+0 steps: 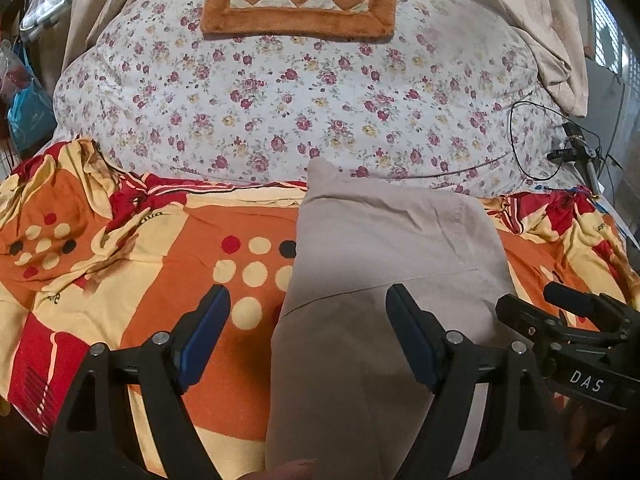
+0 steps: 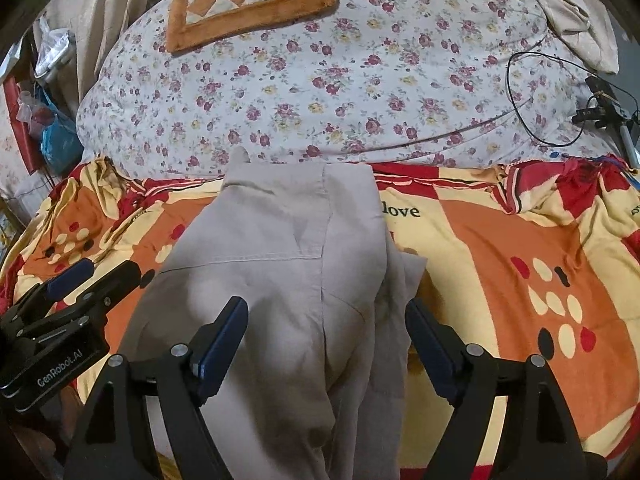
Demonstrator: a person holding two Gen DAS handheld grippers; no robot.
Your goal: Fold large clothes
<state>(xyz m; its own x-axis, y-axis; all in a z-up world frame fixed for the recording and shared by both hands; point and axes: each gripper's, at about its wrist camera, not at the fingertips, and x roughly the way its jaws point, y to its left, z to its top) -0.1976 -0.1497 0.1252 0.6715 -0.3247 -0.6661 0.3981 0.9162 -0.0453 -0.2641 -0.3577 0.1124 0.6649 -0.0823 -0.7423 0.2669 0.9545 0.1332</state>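
Both the left gripper [image 1: 308, 304] and right gripper [image 2: 326, 318] hover spread, pinching nothing, over the folded beige garment [image 2: 280, 264], floral quilt [image 2: 320, 92] at twelve o'clock.

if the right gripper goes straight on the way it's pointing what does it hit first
Most likely the grey garment: it lies between the open fingers of the right gripper and runs on ahead over the bedsheet. Depth is unclear.
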